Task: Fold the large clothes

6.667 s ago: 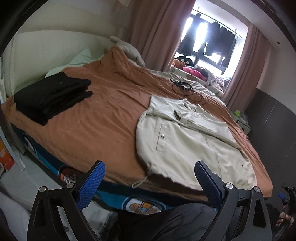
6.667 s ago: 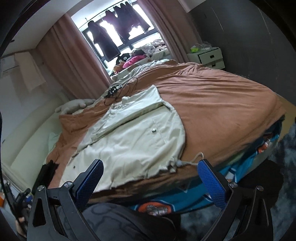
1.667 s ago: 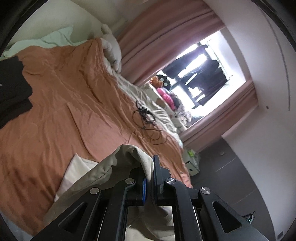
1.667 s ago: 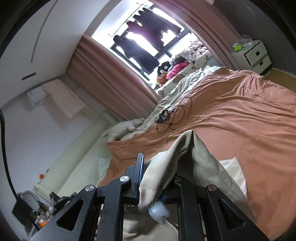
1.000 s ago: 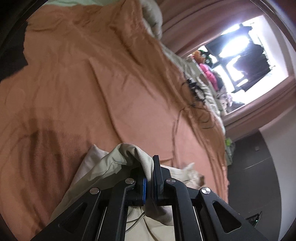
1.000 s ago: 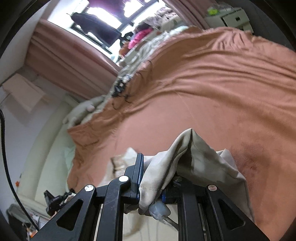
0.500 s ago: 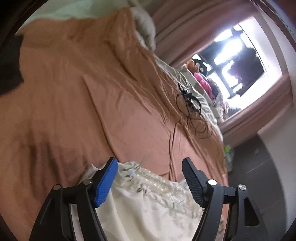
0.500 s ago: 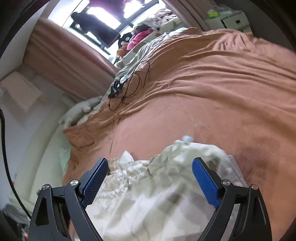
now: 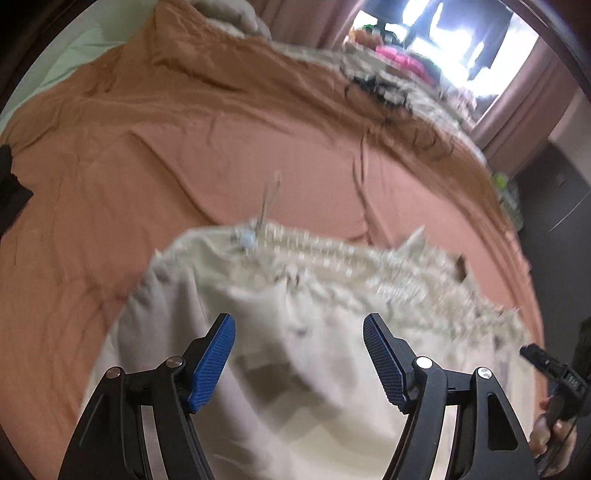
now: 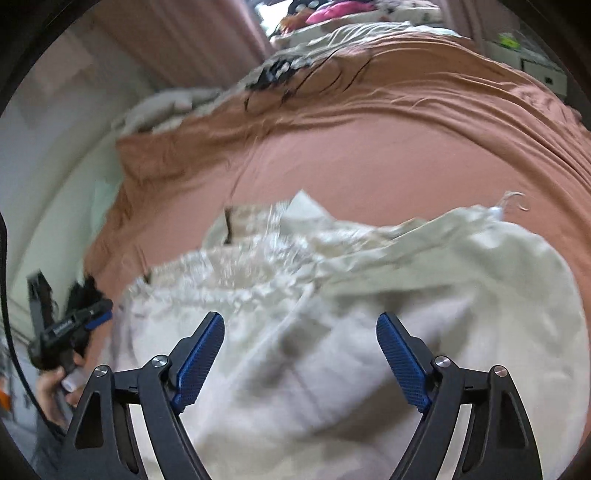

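A cream jacket [image 9: 295,332] lies folded over on the orange-brown bed cover [image 9: 184,147]; its gathered hem with a drawstring toggle [image 9: 247,242] now points toward the far side. It also fills the lower right wrist view [image 10: 369,295]. My left gripper [image 9: 299,362] is open and empty just above the jacket. My right gripper [image 10: 301,360] is open and empty above the same jacket. Both views are motion-blurred.
A black folded stack [image 9: 11,188] sits at the bed's left edge. A tangle of black cables [image 9: 384,92] lies farther up the bed. A pillow [image 9: 236,14], curtains and a bright window are beyond. A white drawer unit [image 10: 543,70] stands right of the bed.
Both grippers carried the jacket's hem forward over the jacket, then opened and let it go. Since half a second ago they have drawn back slightly with the jaws still open.
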`<act>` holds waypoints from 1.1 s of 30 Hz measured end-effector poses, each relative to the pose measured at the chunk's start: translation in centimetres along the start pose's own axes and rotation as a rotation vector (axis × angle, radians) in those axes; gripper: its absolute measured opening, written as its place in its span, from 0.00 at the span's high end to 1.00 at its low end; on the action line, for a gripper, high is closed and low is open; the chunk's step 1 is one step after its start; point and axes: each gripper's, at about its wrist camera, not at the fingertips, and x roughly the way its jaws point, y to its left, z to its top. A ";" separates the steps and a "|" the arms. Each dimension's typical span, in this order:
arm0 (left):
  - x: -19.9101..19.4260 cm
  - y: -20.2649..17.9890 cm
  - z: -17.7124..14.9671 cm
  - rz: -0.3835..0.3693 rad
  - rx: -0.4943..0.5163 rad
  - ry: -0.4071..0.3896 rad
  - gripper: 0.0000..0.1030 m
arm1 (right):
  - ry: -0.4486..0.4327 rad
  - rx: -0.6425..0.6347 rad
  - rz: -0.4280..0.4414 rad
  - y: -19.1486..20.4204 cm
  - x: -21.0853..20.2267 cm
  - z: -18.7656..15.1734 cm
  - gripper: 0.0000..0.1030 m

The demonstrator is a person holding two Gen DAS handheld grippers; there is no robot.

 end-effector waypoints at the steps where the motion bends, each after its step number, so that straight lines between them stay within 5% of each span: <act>1: 0.7 -0.2 -0.4 0.014 0.010 0.024 0.34 | 0.020 -0.016 -0.017 0.6 0.8 -0.2 0.18; 4: 2.8 -0.4 -1.5 0.060 0.048 0.095 0.51 | 0.096 -0.045 -0.030 1.4 3.6 -0.6 0.26; 5: 3.9 -0.4 -1.8 0.074 0.058 0.129 0.66 | 0.125 -0.054 -0.039 1.5 4.5 -0.8 0.38; 9: 5.0 -0.9 -2.5 0.113 0.121 0.128 0.92 | 0.171 -0.060 -0.105 1.2 6.5 -1.3 0.92; 11: 4.5 -1.1 -2.5 0.109 0.153 0.110 0.99 | 0.144 -0.055 -0.078 1.1 5.5 -1.0 0.96; 20: -0.4 -1.3 -0.6 0.025 0.144 -0.063 0.99 | -0.021 -0.046 -0.039 1.7 0.2 0.8 0.97; 33: 6.0 -0.8 -0.5 0.082 0.127 0.078 0.98 | 0.067 0.034 -0.072 0.3 6.2 0.8 0.97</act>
